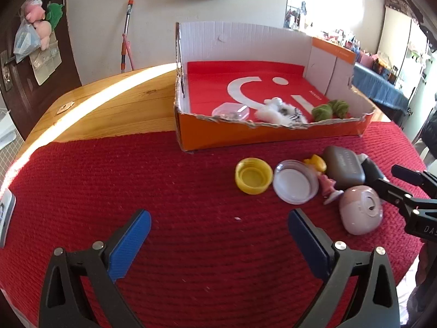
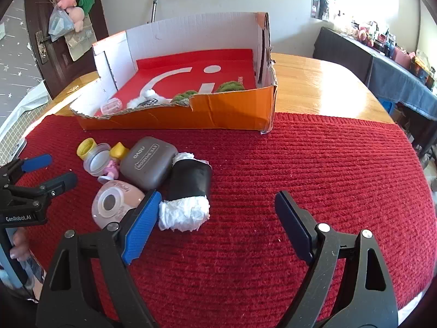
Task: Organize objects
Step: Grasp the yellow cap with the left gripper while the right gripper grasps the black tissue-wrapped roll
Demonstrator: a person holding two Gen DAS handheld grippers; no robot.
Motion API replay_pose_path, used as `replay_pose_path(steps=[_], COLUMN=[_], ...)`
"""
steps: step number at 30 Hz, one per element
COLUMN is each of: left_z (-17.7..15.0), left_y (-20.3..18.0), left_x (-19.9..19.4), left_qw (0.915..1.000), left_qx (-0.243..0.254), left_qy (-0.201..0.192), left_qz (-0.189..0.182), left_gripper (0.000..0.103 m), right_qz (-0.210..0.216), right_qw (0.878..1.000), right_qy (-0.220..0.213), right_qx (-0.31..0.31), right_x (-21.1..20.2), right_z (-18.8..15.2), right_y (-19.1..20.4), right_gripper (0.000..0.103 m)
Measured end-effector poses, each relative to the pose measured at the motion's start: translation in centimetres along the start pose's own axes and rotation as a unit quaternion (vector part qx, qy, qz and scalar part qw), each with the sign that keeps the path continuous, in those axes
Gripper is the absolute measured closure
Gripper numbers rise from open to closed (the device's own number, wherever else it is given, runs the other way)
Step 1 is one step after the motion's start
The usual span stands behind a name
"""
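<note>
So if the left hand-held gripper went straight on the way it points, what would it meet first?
Probably the orange box's torn front wall. The left hand-held gripper stands open over bare red mat; the yellow cap lies just right of that line, though depth is unclear.

The left gripper (image 1: 218, 228) hangs wide apart over the red mat (image 1: 177, 186). Ahead lie a yellow cap (image 1: 254, 175), a clear lid (image 1: 295, 181), a grey case (image 1: 344, 170) and a pink compact (image 1: 360, 209). The orange box (image 1: 207, 134) holds green tufts (image 1: 330, 109) and perhaps cotton (image 1: 275, 110).
</note>
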State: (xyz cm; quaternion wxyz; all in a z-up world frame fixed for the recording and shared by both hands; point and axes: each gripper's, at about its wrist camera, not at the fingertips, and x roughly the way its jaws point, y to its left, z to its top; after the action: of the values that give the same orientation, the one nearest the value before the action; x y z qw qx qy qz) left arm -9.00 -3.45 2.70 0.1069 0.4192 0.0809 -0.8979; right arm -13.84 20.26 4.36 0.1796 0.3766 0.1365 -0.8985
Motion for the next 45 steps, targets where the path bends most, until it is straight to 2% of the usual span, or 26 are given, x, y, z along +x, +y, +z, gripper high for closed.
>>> replay_pose_path(steps=[8,23,30,35,40,42,43,45], left_z=[1.4,2.6,2.8,2.8,2.9,2.8,2.7,2.4], left_y=[0.6,-0.3,-0.5,-0.6,-0.9,-1.1,-1.3,-1.8], left_x=[1.5,2.6,2.7,2.7,2.7,2.5,2.4,2.1], left_qw=[0.9996,0.9974,0.9967,0.9963,0.9958,0.9950,0.9943,0.9929], left_qx=[0.025,0.070,0.072,0.072,0.075,0.081,0.086,0.096], left_qy=[0.010,0.002,0.002,0.000,-0.001,-0.003,-0.005,-0.010], left_qz=[-0.001,-0.016,-0.039,-0.045,-0.052,-0.058,-0.062,-0.069], left_gripper=[0.007,0.016,0.030,0.034,0.041,0.053,0.056,0.071], right_qz=[-0.006,-0.014,-0.008,-0.010,-0.006,-0.005,-0.001,0.004], right_qw=[1.000,1.000,1.000,1.000,1.000,1.000,0.999,0.999], right_qy=[0.012,0.011,0.004,0.000,-0.005,-0.008,-0.010,-0.014], right_qx=[0.001,-0.013,-0.015,-0.019,-0.025,-0.029,-0.030,-0.030], right_x=[0.8,1.4,1.3,1.3,1.2,1.1,1.1,0.9], right_z=[0.5,0.7,0.6,0.5,0.4,0.3,0.2,0.1], right_y=[0.1,0.4,0.5,0.8,1.2,1.4,1.5,1.6], right_gripper=[0.018,0.018,0.024,0.028,0.041,0.048,0.058,0.070])
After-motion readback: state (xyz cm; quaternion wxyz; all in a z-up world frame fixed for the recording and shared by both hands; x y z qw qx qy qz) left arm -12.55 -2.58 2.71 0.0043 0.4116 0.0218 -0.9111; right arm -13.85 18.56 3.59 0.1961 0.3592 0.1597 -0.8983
